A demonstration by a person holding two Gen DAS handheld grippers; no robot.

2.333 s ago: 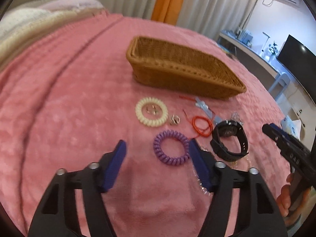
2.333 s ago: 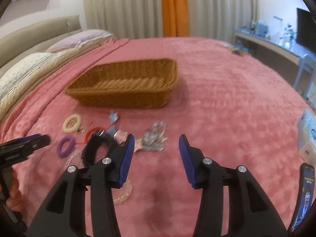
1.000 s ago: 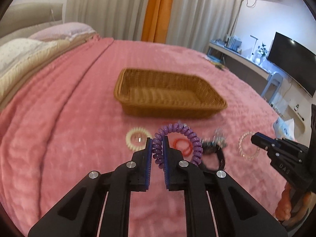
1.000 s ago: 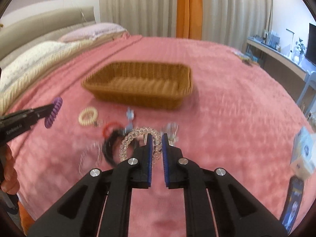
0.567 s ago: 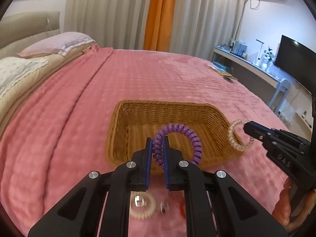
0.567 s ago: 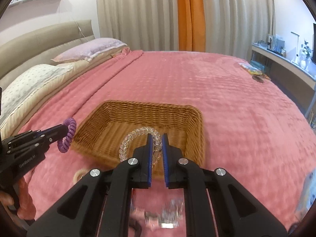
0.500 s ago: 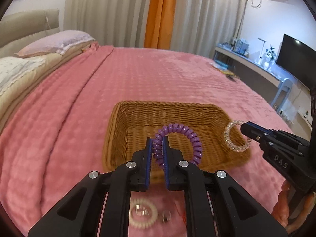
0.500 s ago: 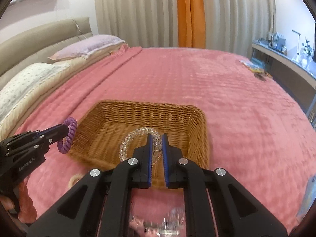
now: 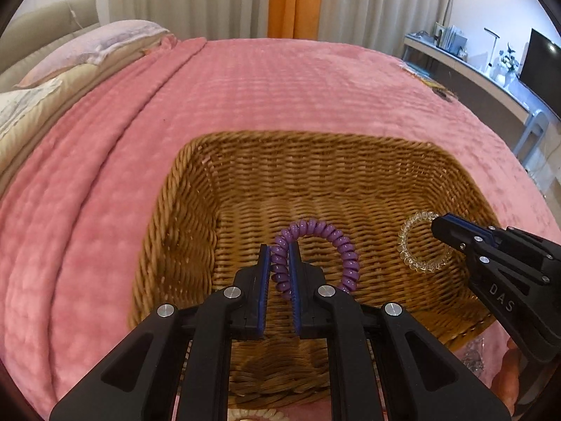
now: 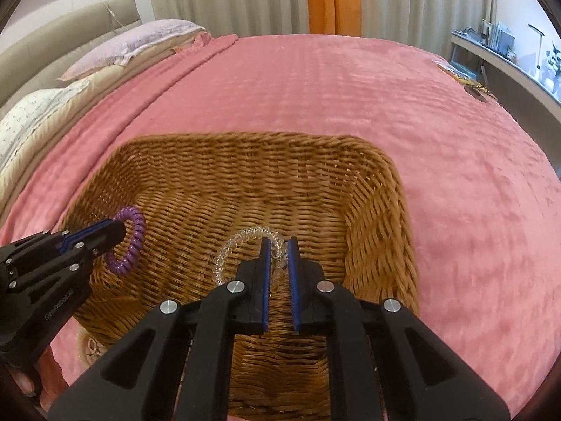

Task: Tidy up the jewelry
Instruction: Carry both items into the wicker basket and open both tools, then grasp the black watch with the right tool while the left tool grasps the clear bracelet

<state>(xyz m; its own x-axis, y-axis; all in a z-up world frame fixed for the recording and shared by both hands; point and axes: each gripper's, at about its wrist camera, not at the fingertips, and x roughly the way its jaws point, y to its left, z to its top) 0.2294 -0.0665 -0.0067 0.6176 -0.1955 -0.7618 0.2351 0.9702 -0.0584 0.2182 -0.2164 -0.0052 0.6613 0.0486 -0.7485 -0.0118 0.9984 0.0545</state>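
We see the purple spiral hair tie point(image 9: 317, 245) clamped between the blue pads of the left gripper point(image 9: 279, 249), its loop arching up and off to the right of the closed jaws, held in the air above the floor of the wicker basket point(image 9: 196, 189). Beside it, to the right, the clear spiral hair tie point(image 10: 245, 247) is pinched in the same way by the right gripper point(image 10: 278, 242), its loop curving out to the left of the jaws, also over the inside of the basket. Each gripper shows in the other's view, coming in from the side with its tie hanging off the tip. The basket sits on a pink blanket point(image 10: 455, 140) that spreads out ahead of both grippers. Just below the left gripper, near the basket's front wall, a cream spiral hair tie point(image 9: 254, 415) lies on the blanket. Farther ahead hang curtains point(image 9: 210, 0), with pillows point(image 10: 133, 42) to the left.
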